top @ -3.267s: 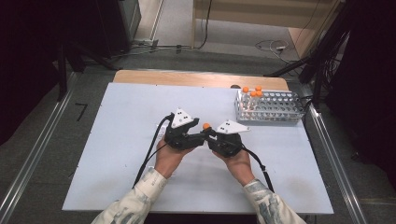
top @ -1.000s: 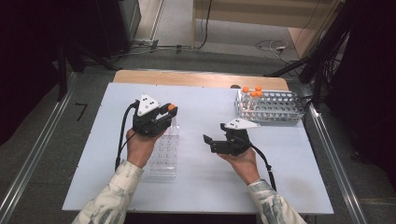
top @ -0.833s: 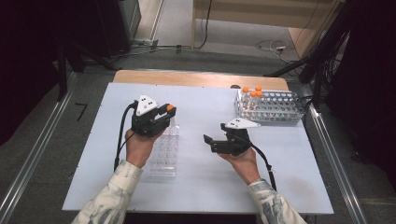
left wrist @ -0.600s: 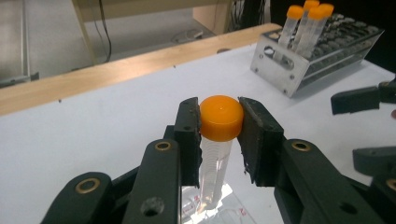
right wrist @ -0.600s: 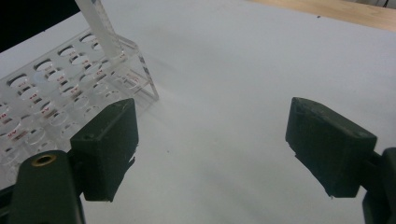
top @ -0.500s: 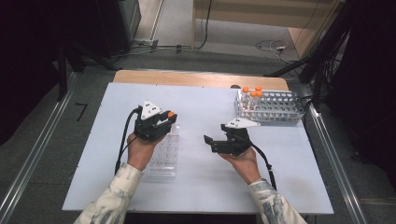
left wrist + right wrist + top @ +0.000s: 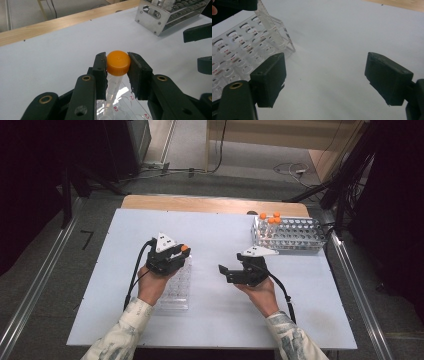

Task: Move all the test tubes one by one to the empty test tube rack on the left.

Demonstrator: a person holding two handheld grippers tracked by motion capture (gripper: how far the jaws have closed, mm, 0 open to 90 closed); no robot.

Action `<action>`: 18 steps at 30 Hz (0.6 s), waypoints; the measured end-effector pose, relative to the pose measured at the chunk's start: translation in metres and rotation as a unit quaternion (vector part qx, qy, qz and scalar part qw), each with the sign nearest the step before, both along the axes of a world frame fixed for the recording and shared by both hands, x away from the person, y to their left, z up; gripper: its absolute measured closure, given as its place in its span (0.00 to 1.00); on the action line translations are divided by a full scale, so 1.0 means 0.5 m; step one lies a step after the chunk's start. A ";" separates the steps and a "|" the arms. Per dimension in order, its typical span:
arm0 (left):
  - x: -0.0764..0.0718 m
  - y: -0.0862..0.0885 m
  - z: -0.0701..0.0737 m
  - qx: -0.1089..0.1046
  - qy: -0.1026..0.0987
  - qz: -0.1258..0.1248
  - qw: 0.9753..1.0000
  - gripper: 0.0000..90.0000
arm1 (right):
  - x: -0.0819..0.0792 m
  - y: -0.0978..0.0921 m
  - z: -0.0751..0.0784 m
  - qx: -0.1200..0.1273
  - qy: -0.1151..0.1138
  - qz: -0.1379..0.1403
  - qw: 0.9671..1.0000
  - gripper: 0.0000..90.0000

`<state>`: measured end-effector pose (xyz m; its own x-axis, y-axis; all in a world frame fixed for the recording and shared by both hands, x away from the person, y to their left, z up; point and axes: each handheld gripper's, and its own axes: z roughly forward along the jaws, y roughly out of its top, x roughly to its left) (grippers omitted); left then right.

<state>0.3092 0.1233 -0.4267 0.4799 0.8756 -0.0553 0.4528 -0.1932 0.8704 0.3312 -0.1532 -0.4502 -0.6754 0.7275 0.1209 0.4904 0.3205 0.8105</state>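
An orange-capped tube [image 7: 117,66] is pinched at its cap between the jaws of the left hand-held gripper [image 7: 117,72]. The tube hangs down into the clear plastic rack [image 7: 176,287] lying right under that hand-held gripper, near the holes marked B2 and A2. No other tube can be seen in the clear rack's holes. The right hand-held gripper [image 7: 226,271] is held with its jaws wide apart and nothing between them; the clear rack is just ahead of it, to its left. Behind the right hand-held gripper a metal rack [image 7: 290,234] is standing, and four orange-capped tubes [image 7: 270,218] are kept at its left end. Everything rests on a white tabletop [image 7: 215,245] with a wooden edge [image 7: 210,204] at the back. A grey floor with cables is seen around it.
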 end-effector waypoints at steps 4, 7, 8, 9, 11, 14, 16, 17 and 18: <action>0.000 0.005 0.003 -0.014 0.004 -0.002 1.000 0.69 | 0.001 0.000 -0.001 -0.002 0.001 -0.002 1.000 0.18; -0.002 0.007 0.006 -0.017 0.002 -0.002 1.000 0.62 | 0.002 -0.002 0.000 -0.001 -0.002 -0.005 1.000 0.18; -0.002 0.008 0.007 -0.021 0.003 -0.001 1.000 0.58 | 0.002 -0.003 0.001 -0.002 -0.004 -0.005 1.000 0.18; -0.003 0.010 0.009 -0.025 0.006 -0.003 1.000 0.56 | 0.002 -0.003 0.002 -0.003 -0.005 -0.008 1.000 0.19; -0.004 0.014 0.012 -0.027 0.004 -0.003 1.000 0.54 | 0.002 -0.005 0.003 -0.002 -0.007 -0.011 1.000 0.19; -0.006 0.020 0.015 -0.031 0.004 -0.001 1.000 0.52 | 0.003 -0.011 0.006 -0.001 -0.012 -0.015 1.000 0.20; -0.006 0.023 0.017 -0.033 0.004 -0.001 0.999 0.51 | 0.006 -0.016 0.009 0.001 -0.014 -0.019 1.000 0.20; -0.006 0.026 0.018 -0.034 0.005 -0.003 0.999 0.50 | 0.006 -0.018 0.010 0.003 -0.013 -0.022 1.000 0.21; -0.006 0.027 0.019 -0.034 0.005 -0.003 0.999 0.49 | 0.007 -0.022 0.012 0.004 -0.015 -0.025 1.000 0.21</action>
<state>0.3060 0.1369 -0.4171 0.4851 0.8663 -0.1193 0.4601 -0.1368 0.8772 0.3348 -0.1643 -0.4441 -0.6415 0.7594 0.1084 0.4818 0.2889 0.8273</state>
